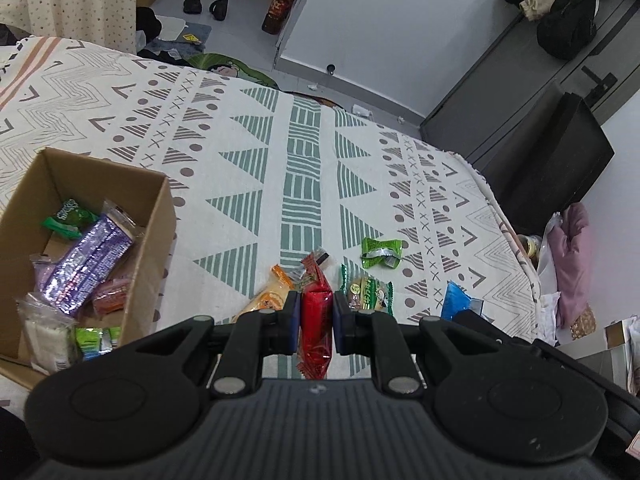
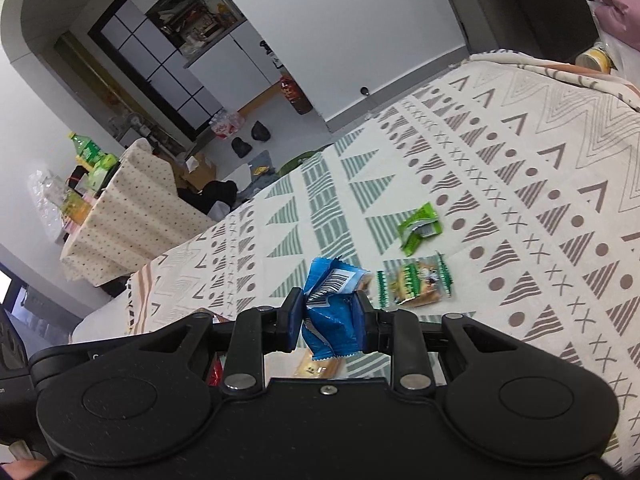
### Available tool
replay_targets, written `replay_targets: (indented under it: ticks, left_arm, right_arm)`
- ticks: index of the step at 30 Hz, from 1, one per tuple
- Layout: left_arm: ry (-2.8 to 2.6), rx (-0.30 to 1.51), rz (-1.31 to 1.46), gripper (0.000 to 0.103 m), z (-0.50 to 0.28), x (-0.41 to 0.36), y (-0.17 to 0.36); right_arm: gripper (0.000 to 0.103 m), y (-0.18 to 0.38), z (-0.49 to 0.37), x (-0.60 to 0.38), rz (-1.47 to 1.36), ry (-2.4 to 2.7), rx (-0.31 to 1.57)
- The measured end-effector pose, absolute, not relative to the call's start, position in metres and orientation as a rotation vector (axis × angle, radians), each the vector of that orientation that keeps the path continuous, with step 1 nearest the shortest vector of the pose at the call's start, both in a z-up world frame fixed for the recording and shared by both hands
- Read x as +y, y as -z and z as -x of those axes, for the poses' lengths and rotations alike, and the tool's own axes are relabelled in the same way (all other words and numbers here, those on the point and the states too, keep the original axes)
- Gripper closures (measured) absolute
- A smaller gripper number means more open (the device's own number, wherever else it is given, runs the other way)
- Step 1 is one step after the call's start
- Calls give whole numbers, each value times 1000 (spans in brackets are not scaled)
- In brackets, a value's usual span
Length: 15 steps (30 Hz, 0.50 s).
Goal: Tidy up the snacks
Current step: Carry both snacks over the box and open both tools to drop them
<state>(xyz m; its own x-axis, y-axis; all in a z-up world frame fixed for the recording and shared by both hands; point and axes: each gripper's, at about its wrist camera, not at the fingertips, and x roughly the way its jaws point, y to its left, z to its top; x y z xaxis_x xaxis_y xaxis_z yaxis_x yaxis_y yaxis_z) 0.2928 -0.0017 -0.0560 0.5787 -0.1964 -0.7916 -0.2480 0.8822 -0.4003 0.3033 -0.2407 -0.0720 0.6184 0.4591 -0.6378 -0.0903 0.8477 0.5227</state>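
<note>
My left gripper (image 1: 316, 312) is shut on a red snack packet (image 1: 316, 320), held above the patterned cloth. To its left stands an open cardboard box (image 1: 160, 240) holding several snacks, among them a purple packet (image 1: 88, 260). My right gripper (image 2: 328, 312) is shut on a crumpled blue packet (image 2: 332, 300); the same blue packet (image 1: 456, 300) shows at the right in the left wrist view. On the cloth lie a small green packet (image 1: 380, 253) (image 2: 420, 229), a green-edged biscuit pack (image 1: 366, 290) (image 2: 416, 282) and an orange-yellow snack (image 1: 272, 292) (image 2: 316, 368).
The patterned cloth (image 1: 240, 160) covers a wide surface whose far edge drops to the floor. Beyond it are slippers (image 1: 206, 5), a dark cabinet (image 1: 552, 160) at the right and pink fabric (image 1: 572, 264). A draped table with bottles (image 2: 92, 156) stands at the left.
</note>
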Motion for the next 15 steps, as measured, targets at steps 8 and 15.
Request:
replay_targets:
  ticks: [8, 15]
  left_arm:
    - [-51, 922, 525, 88, -281, 21, 46]
    - [-87, 903, 548, 88, -264, 51, 42]
  right_arm:
    - [77, 61, -294, -217, -439, -369, 832]
    - [77, 59, -290, -191, -424, -414, 838]
